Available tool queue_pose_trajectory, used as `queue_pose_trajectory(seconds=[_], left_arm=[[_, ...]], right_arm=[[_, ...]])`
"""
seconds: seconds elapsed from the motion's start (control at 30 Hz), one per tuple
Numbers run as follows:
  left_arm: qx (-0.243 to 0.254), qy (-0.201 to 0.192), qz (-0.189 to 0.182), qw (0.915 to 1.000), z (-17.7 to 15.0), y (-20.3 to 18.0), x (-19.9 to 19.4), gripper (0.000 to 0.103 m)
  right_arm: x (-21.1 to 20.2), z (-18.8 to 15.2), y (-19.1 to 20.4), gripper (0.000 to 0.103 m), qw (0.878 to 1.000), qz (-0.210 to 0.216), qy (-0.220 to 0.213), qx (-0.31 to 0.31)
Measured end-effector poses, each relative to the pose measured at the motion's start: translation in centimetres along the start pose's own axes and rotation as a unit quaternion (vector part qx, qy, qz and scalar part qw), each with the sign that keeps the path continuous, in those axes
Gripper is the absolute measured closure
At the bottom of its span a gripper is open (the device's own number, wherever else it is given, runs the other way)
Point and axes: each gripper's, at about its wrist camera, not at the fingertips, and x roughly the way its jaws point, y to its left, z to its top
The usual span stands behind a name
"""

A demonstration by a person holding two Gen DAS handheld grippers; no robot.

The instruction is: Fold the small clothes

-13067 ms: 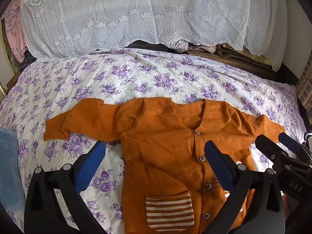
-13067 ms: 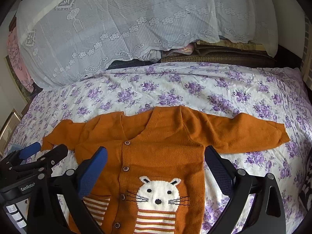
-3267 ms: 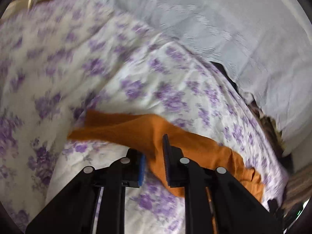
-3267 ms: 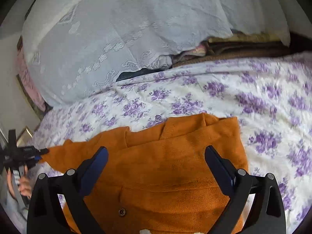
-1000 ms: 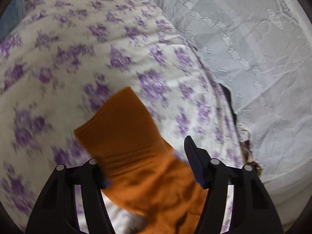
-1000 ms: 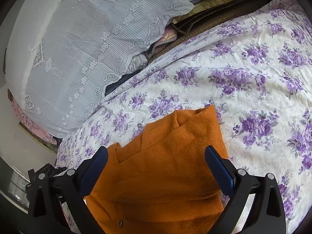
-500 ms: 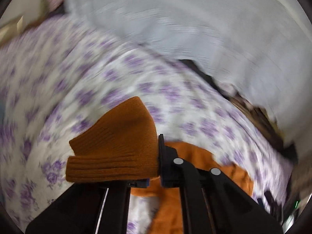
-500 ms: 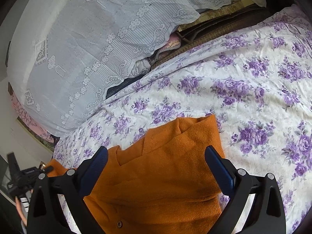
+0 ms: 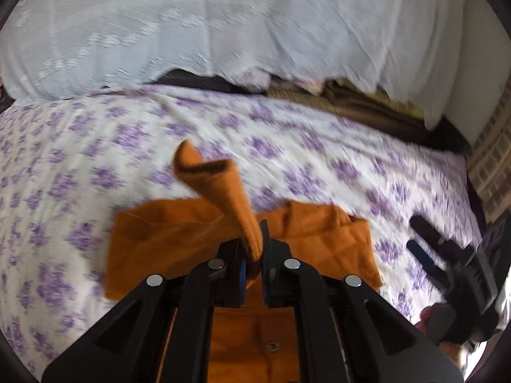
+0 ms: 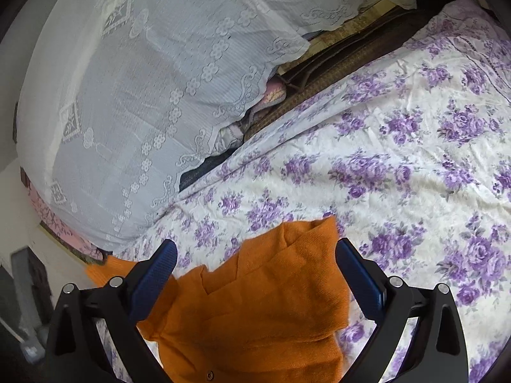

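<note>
The orange cardigan (image 9: 179, 239) is a soft, fine-ribbed knit, lying on a bed (image 9: 335, 166) under a thin cotton sheet printed with purple roses. Its body is already folded into a rough rectangle, with a small round button (image 9: 272, 346) showing on the placket. The left hand-held gripper (image 9: 254, 255) is clamped tight on the sleeve (image 9: 223, 185), which rises from the cardigan's body as a twisted cone, its ribbed cuff curling open at the top. The right hand-held gripper (image 10: 255, 274) hangs over the cardigan's near right corner with its blue-padded fingers (image 10: 361, 274) spread wide apart, touching nothing. Beyond the cardigan, bare sheet runs back to a white lace cloth (image 10: 159, 79) draped over a stack of folded bedding (image 10: 335, 60). To the cardigan's right the sheet lies flat and free.
</note>
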Motion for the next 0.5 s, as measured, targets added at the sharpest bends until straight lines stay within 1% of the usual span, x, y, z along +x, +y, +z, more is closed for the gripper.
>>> queue_pose_trajectory(seconds=[0.2,0.23,0.27,0.3,0.33,0.37,0.4,0.43,0.5], left_arm=[[0.027,0.047,0.005,0.9985,-2.2,-3.2,5.4,0.097],[0.031,0.055,0.002,0.9980,-2.8,-3.7,6.4,0.097],[0.035,0.063,-0.004,0.9974,-3.3,-4.1,7.2,0.094],[0.040,0.068,-0.004,0.9969,-3.7,-4.4,7.6,0.087],[0.046,0.075,-0.006,0.9961,-4.1,-4.7,7.9,0.069],[0.051,0.085,-0.011,0.9950,-4.5,-4.9,8.1,0.037],[0.056,0.089,-0.016,0.9943,-4.8,-5.0,7.9,0.025],[0.060,0.080,-0.019,0.9949,-5.0,-5.0,7.3,0.018],[0.079,0.055,-0.020,0.9951,-5.1,-4.6,5.1,0.016]], right_arm=[[0.0,0.5,-1.1,0.003,1.000,0.000,-0.001,0.019],[0.0,0.5,-1.1,0.003,1.000,0.001,0.000,0.020],[0.1,0.6,-1.2,0.003,1.000,0.001,0.001,0.022],[0.2,0.5,-1.3,0.003,1.000,0.001,0.003,0.023],[0.3,0.6,-1.5,0.003,1.000,0.001,0.005,0.027],[0.4,0.6,-1.7,0.003,1.000,0.001,0.008,0.030],[0.5,0.6,-1.8,0.003,0.999,0.001,0.009,0.033],[0.6,0.6,-2.0,0.003,0.999,0.000,0.011,0.037],[0.8,0.6,-2.2,0.003,0.999,0.000,0.017,0.042]])
